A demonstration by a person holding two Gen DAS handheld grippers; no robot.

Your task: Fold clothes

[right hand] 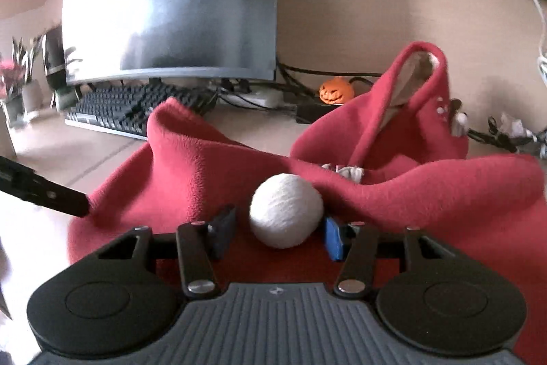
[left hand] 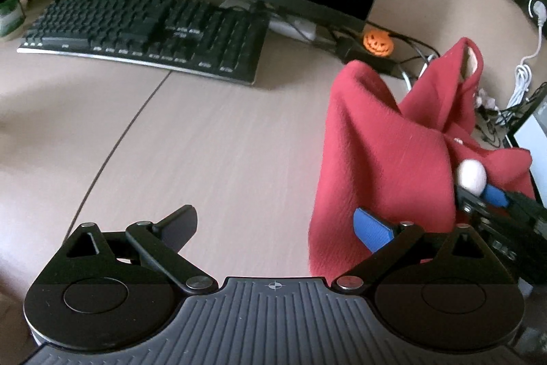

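So there's a red fleece garment (right hand: 212, 173) bunched up in a heap on the right part of the light wood desk (left hand: 212, 139), with two peaks sticking up and a pale lining showing inside the far one. A white pompom (right hand: 286, 211) is attached to it and sits right between the fingers of the right gripper (right hand: 278, 233), which are fairly close together on either side of it; I can't tell if the pads actually press on the pompom or the fleece under it. The left gripper (left hand: 277, 228) has its jaws spread wide with nothing between them; its blue-padded finger (left hand: 372, 228) is in front of the near edge of the red fabric, the other finger is over bare desk. Behind the garment there's a black keyboard (left hand: 147, 33) under a dark monitor (right hand: 171, 9), a little orange jack-o'-lantern figure (left hand: 377, 42) beside a tangle of black cables, and a white cable (left hand: 526, 64) off to the right. The keycap legends are too blurry to read, and no brand or label is legible anywhere.
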